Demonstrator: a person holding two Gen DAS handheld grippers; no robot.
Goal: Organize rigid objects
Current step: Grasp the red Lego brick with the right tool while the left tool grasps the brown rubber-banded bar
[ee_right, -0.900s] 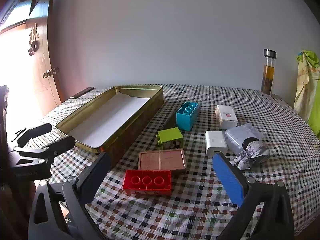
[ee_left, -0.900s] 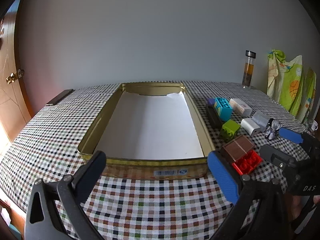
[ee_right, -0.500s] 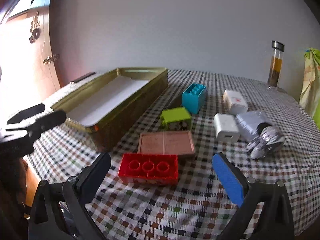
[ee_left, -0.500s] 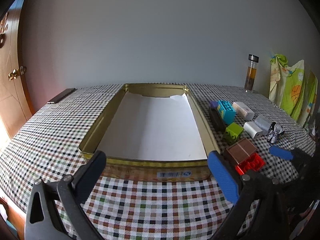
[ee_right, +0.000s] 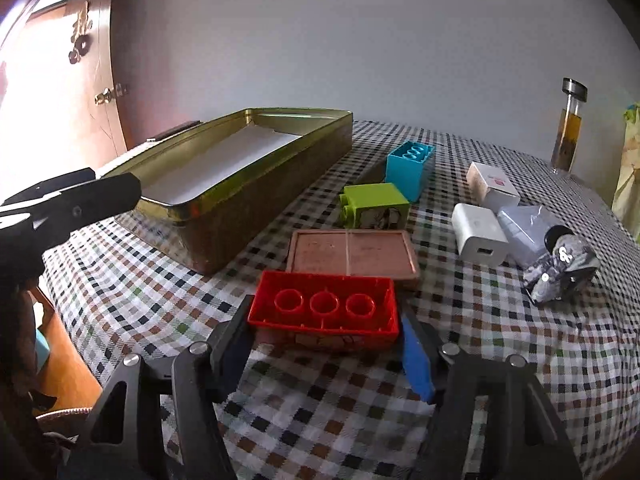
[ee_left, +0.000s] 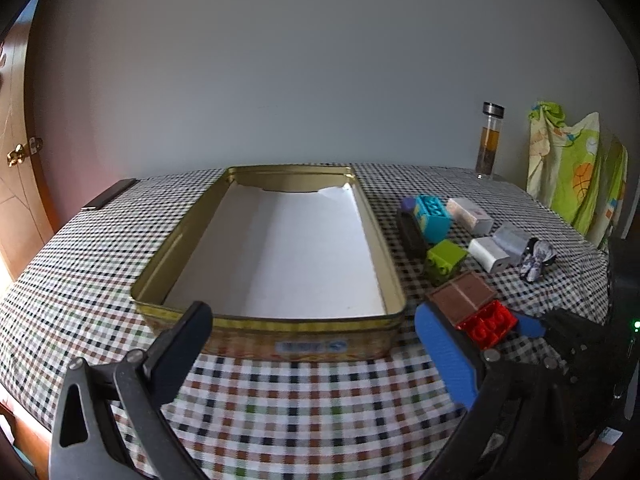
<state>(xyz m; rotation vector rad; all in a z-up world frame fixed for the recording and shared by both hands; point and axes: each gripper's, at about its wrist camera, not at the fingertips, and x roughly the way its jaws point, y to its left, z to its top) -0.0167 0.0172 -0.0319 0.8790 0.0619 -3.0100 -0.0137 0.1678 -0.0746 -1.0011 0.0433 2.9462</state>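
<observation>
A gold tin (ee_left: pixel 264 320) lined with white paper lies on the checked table; it also shows in the right wrist view (ee_right: pixel 256 184). My left gripper (ee_left: pixel 312 340) is open and empty in front of the tin's near end. My right gripper (ee_right: pixel 326 344) is shut on the red brick (ee_right: pixel 324 312), which rests on the cloth; the red brick also shows in the left wrist view (ee_left: pixel 486 324). Beyond it lie a brown flat block (ee_right: pixel 352 256), a green brick (ee_right: pixel 376 204), a blue brick (ee_right: pixel 410 166), two white adapters (ee_right: pixel 478 234) and a grey wrapped item (ee_right: pixel 560 268).
A glass bottle (ee_right: pixel 568 128) stands at the far right of the table. A dark flat object (ee_left: pixel 108 194) lies at the far left edge. A wooden door (ee_right: pixel 52 92) stands left, and green cloth (ee_left: pixel 572 176) hangs right.
My right gripper moved forward and down to the red brick and closed its fingers on it. My left gripper stayed open and drifted slightly.
</observation>
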